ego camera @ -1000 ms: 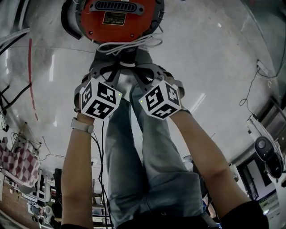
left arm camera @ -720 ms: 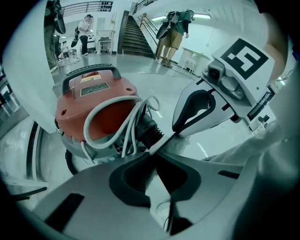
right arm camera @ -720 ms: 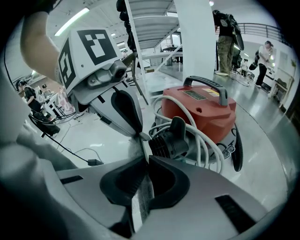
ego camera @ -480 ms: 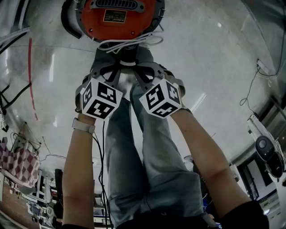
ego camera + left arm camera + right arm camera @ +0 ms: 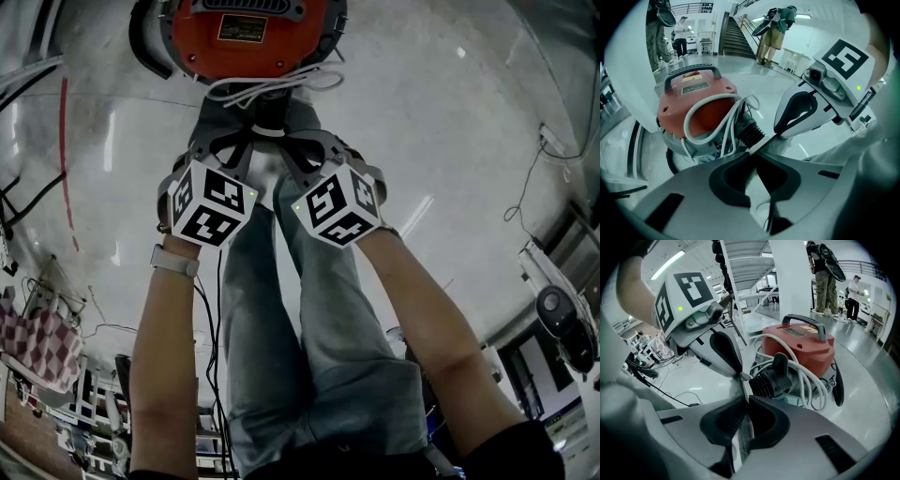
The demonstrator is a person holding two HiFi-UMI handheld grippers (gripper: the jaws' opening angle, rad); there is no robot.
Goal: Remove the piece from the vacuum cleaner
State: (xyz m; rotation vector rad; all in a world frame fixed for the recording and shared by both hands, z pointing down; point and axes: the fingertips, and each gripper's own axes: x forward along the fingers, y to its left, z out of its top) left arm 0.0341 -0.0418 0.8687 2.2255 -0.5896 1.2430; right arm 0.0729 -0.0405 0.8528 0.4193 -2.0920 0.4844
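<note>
- the red canister vacuum cleaner with a black carry handle [image 5: 246,42] stands on the glossy grey floor [image 5: 450,141] at the far end of the scene, straight ahead of the person's legs.
- a white power cord [image 5: 274,89] is looped loosely round its near side.
- the task's piece looks to be the black ribbed hose connector [image 5: 269,112]. it sticks out of the vacuum cleaner's near face, under the cord loops, and appears seated in its socket.
- the left gripper [image 5: 753,149] is clenched: its two jaws meet at the tips, and its own view shows nothing between them. the tips point at the connector's ribbed collar from the left and sit just beside it; i cannot tell whether they touch it.
- the right gripper [image 5: 744,380] is likewise closed tip to tip and empty as far as its view shows. it points at the connector's ribs from the right, very near them.
- the two grippers' noses converge in front of the connector, close to each other.
- progress, as i judge it: only the approach is done. neither claw has a hold on the connector and the piece is not out.
- left to do: open at least one claw, close it round the ribbed collar, steady the body if needed, then pull or twist the connector free without snagging the cord.
</note>
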